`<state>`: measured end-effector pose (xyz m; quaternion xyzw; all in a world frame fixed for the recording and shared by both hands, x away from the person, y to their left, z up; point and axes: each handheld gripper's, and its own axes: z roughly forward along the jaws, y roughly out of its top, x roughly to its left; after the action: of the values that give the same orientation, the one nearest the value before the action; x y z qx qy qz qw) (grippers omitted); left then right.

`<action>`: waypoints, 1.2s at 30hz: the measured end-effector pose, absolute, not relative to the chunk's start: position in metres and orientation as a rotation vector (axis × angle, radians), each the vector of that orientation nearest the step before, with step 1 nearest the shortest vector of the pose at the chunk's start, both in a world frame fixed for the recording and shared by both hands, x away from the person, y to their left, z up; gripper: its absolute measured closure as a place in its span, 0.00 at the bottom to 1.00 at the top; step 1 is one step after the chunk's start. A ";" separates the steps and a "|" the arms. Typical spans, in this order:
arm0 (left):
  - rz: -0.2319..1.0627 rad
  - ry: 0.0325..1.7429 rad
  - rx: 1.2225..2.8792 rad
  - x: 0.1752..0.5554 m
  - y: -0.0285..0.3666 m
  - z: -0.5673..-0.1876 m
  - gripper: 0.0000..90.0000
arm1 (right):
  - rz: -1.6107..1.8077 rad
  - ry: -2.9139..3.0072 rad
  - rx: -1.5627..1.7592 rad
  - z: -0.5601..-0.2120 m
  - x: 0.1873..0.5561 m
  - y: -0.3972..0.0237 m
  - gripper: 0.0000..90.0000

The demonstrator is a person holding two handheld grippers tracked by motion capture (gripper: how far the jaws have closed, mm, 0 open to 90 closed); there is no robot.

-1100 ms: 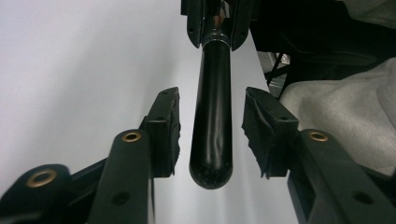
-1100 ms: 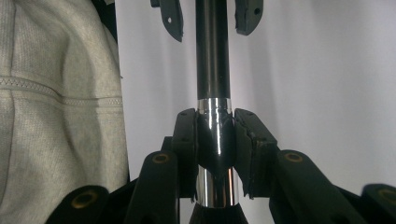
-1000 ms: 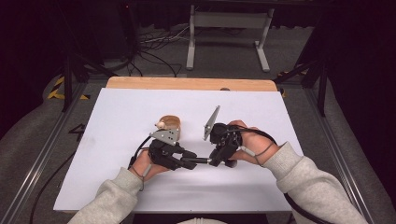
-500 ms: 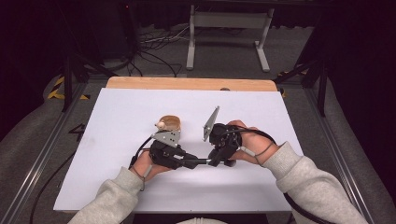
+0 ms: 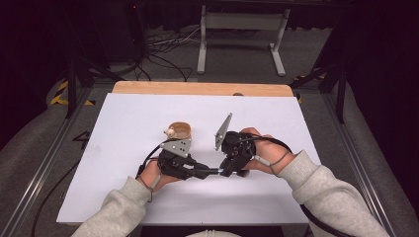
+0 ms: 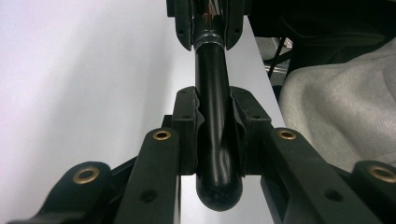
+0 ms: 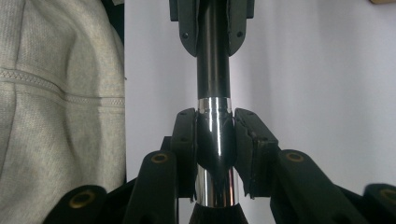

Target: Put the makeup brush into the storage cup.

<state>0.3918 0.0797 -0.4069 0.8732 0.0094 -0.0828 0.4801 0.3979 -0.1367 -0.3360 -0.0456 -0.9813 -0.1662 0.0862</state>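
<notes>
Both grippers clamped the pen (image 5: 211,171), held level just above the table (image 5: 123,197): left gripper (image 6: 212,140) on the black barrel, right gripper (image 7: 214,140) on the chrome end. Pulling straight along the axis, without twisting, looked best.

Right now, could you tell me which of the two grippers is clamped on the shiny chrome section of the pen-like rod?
The right gripper: its jaws pinch the chrome band of the rod, while the left gripper grips the plain black end.

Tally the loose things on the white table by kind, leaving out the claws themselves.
Black-and-chrome pen-like rod, clamped at its two ends by the left claw and right claw: 1
Small brown wooden bowl: 1
Total: 2
</notes>
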 end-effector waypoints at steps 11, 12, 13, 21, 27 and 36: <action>-0.176 0.036 2.131 0.391 0.081 -0.406 0.82 | -0.681 -2.894 -0.193 -0.335 0.398 -0.150 0.53; -0.174 0.037 2.131 0.391 0.081 -0.405 0.82 | -0.710 -2.896 -0.182 -0.335 0.397 -0.152 0.51; -0.175 0.036 2.128 0.391 0.082 -0.406 0.82 | -0.735 -2.904 -0.182 -0.335 0.397 -0.154 0.48; -0.164 0.031 2.129 0.390 0.082 -0.405 0.82 | -0.995 -2.890 -0.179 -0.333 0.386 -0.175 0.34; -0.162 0.032 2.121 0.390 0.083 -0.403 0.82 | -1.149 -2.892 -0.211 -0.334 0.382 -0.191 0.30; -0.164 0.025 2.109 0.389 0.084 -0.402 0.82 | -1.381 -2.818 -0.237 -0.345 0.375 -0.209 0.27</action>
<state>0.3891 0.0841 -0.4023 0.8686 0.0102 -0.0677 0.4908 0.3750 -0.2091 -0.3446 -0.0754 -0.8954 -0.4387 -0.0030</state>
